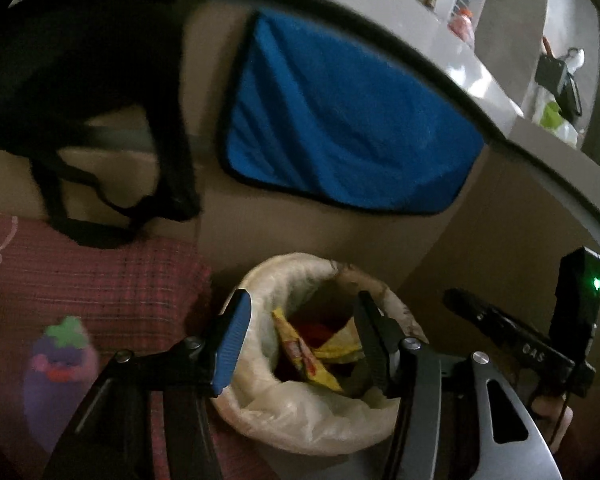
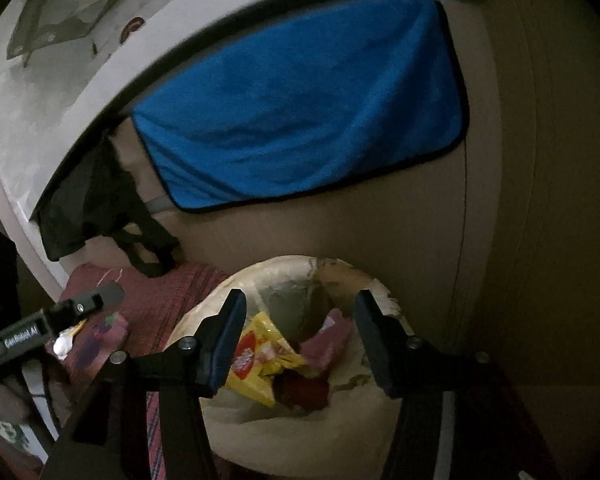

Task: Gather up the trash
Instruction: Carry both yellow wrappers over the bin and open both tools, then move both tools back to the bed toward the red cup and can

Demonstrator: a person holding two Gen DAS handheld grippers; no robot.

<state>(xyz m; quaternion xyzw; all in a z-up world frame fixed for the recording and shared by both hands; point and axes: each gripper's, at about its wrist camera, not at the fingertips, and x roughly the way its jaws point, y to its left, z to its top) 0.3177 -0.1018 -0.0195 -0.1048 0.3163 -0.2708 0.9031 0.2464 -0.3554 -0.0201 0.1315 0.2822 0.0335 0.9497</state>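
Beige panels backed a dim corner, a blue towel (image 1: 340,120) draped above. Left gripper (image 1: 300,344) and right gripper (image 2: 296,340) hung wide apart, empty, over the lined bin (image 1: 260,408), where the yellow wrapper (image 2: 256,364) lay, seemingly dropped.

Both views are dimly lit and softly blurred; strong fisheye bending and dark vignetting are seen at the edges, with daylight confined to the upper corners.
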